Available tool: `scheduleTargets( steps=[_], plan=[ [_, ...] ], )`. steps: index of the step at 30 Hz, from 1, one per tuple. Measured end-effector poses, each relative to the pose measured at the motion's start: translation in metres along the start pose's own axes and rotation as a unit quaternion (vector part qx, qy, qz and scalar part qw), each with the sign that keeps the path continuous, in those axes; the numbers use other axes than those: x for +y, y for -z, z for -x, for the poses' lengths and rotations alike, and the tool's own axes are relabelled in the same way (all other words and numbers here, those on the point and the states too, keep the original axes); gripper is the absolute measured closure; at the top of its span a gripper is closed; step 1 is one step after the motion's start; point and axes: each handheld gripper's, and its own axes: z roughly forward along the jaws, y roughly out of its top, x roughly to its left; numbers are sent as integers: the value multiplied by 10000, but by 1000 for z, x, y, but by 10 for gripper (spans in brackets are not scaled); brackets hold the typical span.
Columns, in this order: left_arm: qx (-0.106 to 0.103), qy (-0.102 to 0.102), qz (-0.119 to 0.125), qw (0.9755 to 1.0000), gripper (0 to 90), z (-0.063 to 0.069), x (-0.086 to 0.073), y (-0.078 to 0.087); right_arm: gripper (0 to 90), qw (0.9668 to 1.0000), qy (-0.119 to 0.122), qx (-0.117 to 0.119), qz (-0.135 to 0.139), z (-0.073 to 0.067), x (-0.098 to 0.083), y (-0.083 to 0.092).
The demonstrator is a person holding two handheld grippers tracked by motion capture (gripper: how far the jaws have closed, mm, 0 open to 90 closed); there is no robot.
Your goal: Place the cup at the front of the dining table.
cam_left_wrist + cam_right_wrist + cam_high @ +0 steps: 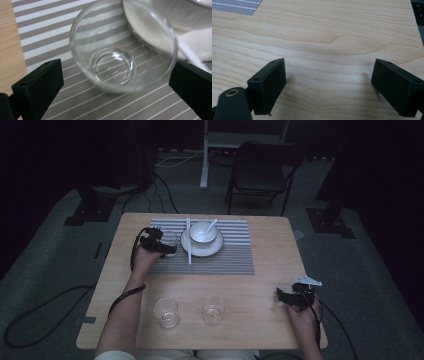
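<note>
Two empty glasses are seen near the surface's front edge; the right gripper is held wide open over bare wood. Farther off, on the striped mat, a third glass beside the plate is straddled by the open left gripper; it should be closed gently and evenly.

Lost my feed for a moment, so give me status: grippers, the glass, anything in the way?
Left gripper open, jaws straddling the glass on the striped mat, not clamped. Right gripper open over bare table. White plate close beside the glass.
</note>
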Motion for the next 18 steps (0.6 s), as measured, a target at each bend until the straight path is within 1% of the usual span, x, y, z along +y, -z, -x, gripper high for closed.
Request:
scheduleTargets(
  steps=[2, 8, 11, 14, 18],
  plan=[
    [-85, 29, 20, 10000, 0, -2, -4, 1, 119, 10000, -3, -2, -3, 0, 0, 0],
    [-55, 40, -1, 10000, 0, -3, -15, 2, 119, 10000, -3, -2, -2, 0, 0, 0],
    [-90, 27, 14, 10000, 0, -4, -19, 3, 119, 10000, -3, -2, -3, 0, 0, 0],
    [-119, 76, 21, 9999, 0, -5, -24, 5, 119, 10000, -4, -2, -3, 0, 0, 0],
    [-104, 24, -1, 9999, 0, -4, -31, 9, 119, 10000, -3, -2, -3, 0, 0, 0]
  ],
)
